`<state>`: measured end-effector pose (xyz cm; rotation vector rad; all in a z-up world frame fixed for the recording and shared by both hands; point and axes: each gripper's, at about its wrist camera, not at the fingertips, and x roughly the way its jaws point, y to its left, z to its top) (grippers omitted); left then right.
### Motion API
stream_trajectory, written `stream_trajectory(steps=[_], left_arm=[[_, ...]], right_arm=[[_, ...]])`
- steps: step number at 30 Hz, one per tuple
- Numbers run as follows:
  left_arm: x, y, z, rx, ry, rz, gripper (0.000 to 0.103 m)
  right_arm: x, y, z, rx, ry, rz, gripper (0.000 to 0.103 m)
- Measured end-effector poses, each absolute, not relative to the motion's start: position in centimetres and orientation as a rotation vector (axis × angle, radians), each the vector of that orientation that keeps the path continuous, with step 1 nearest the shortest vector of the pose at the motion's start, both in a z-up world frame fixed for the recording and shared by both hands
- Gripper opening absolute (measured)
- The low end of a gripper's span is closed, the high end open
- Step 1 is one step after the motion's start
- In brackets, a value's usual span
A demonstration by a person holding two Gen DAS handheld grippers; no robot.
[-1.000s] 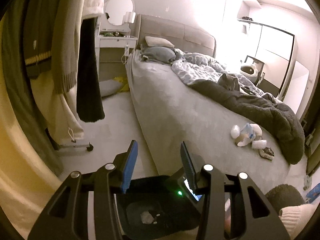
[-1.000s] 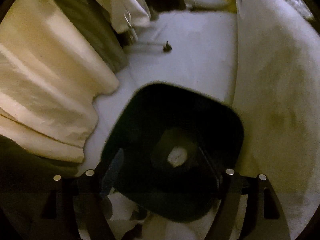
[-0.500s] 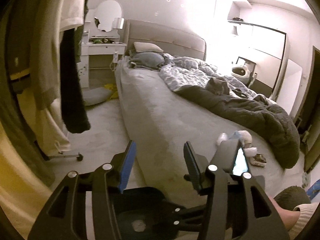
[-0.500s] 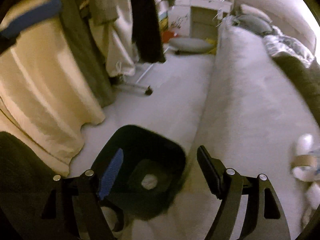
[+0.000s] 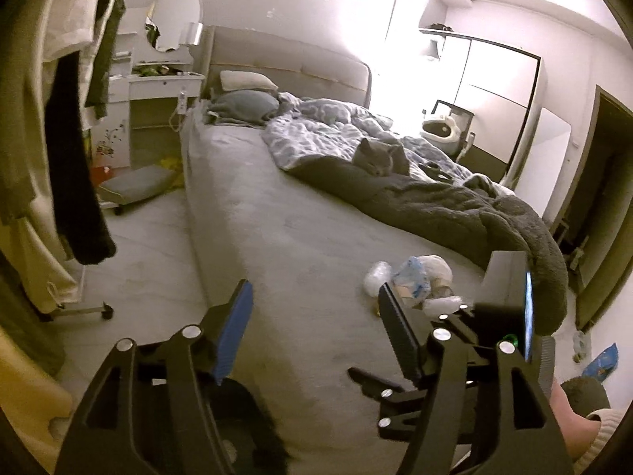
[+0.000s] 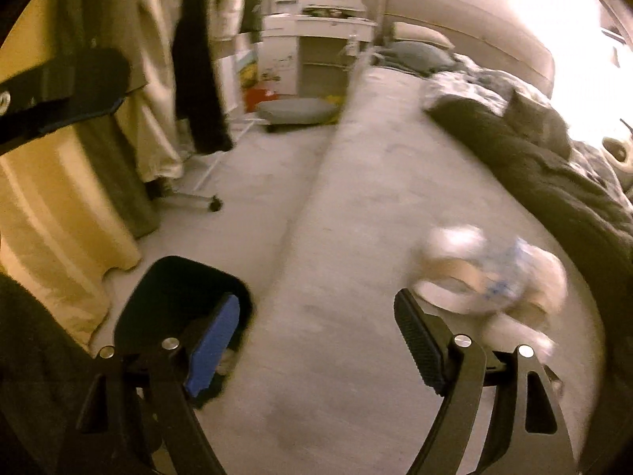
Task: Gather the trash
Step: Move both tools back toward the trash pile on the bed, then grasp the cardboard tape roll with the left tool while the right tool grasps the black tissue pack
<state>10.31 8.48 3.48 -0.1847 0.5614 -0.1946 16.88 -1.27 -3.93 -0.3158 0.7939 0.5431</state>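
Note:
A pile of trash (image 5: 411, 281), crumpled white tissues and a blue-printed wrapper, lies on the grey bed (image 5: 277, 213) near the dark blanket. It is blurred in the right wrist view, where the trash (image 6: 490, 277) sits just beyond the black pad. My left gripper (image 5: 316, 328) hovers over the bed edge, jaws opening with nothing between them. My right gripper (image 6: 316, 340) also hangs over the bed, jaws opening and empty. The black trash bin (image 6: 178, 297) stands on the floor beside the bed, low on the left.
A grey cat (image 5: 379, 156) lies on the rumpled duvet beside a dark blanket (image 5: 474, 213). Hanging clothes on a wheeled rack (image 5: 79, 158) fill the left side. A white vanity (image 5: 158, 91) stands at the far wall, and a grey cushion (image 5: 134, 184) lies on the floor.
Both grippers swung from above the bin toward the bed and the trash pile. The bin slid to the lower left of both views. The left jaws widened.

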Motion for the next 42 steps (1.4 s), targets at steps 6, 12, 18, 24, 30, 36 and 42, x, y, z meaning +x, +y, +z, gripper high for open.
stream_trajectory(steps=[6,12,18,24,30,36,42], left_arm=[[12.9,5.7,2.2,-0.225,0.619,-0.232,0.071],[14.7,3.6,1.0,-0.243,0.648,-0.230,0.072],[16.6,1.4,-0.2,-0.271,0.677,-0.239,0.074],[18.4,0.0,-1.8,-0.327,0.727,-0.242,0.075],[20.1,0.0,-4.0,-0.483,0.781,-0.256,0.075],[21.2,-1.3,-5.8,-0.528,0.811,-0.244,0.074],[22.0,-2.3,-6.9,-0.564,0.825,-0.256,0.074]], right_arm=[[18.1,-6.6,-3.8,-0.218,0.778,0.343,0.086],[18.0,-10.9,-3.6,-0.176,0.742,0.181,0.091],[18.0,-14.0,-4.5,-0.128,0.764,0.093,0.094],[17.7,-15.9,-4.7,-0.098,0.757,0.047,0.097],[17.6,-17.5,-5.4,-0.036,0.776,0.026,0.098],[17.6,-18.1,-6.2,-0.015,0.803,0.034,0.098],[17.6,-19.0,-6.8,0.018,0.825,0.041,0.098]])
